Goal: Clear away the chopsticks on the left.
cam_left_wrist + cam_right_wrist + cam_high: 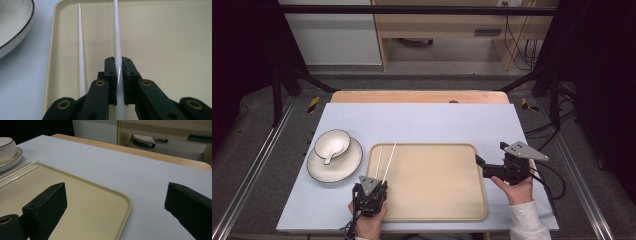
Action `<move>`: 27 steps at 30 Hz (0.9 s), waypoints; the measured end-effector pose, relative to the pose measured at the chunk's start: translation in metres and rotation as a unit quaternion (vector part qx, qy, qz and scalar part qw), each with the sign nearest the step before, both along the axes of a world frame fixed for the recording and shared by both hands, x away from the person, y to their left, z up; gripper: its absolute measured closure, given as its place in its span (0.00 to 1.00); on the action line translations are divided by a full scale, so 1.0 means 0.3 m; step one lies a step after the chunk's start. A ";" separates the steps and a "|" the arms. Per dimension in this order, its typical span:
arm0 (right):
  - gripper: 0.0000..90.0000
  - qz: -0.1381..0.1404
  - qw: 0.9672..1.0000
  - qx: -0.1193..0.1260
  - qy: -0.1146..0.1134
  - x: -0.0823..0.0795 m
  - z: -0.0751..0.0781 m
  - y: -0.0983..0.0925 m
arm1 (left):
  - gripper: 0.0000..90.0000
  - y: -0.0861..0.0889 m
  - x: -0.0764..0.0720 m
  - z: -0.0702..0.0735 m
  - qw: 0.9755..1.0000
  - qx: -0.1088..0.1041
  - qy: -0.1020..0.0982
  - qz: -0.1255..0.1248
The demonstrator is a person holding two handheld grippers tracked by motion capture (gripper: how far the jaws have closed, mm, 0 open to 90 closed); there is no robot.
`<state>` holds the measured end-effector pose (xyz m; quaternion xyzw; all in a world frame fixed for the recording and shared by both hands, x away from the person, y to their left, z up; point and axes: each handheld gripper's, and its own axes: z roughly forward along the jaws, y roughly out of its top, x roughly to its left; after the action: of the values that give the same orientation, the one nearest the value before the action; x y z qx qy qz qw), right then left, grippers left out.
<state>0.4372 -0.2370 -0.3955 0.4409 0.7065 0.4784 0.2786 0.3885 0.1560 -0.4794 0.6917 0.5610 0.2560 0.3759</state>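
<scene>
Left gripper (119,75) clamped tight on one white chopstick (117,40), low over the beige tray's (432,210) left edge. The second chopstick (81,55) lies flat on the tray just beside it. Laying the pair looks half done. Right gripper (116,202) at the tray's right edge, jaws wide, holding nothing. Bowl (332,143) with spoon on its plate (343,169) sits left of the tray. Pale blue tabletop (422,122), wooden furniture beyond.

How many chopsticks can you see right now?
2. One chopstick is clamped in the left tongs, pointing out over the tray. The other chopstick lies just beside it, along the tray's left edge near the plate. None seem hidden.
</scene>
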 end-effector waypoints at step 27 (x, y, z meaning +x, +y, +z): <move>0.05 0.001 1.000 -0.004 0.002 0.004 -0.005 0.005 | 0.92 -0.017 0.012 -0.005 0.999 0.023 0.030 0.003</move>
<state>0.4383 -0.2353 -0.3971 0.4402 0.7091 0.4753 0.2785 0.3922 0.1509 -0.4809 0.7058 0.5684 0.2492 0.3416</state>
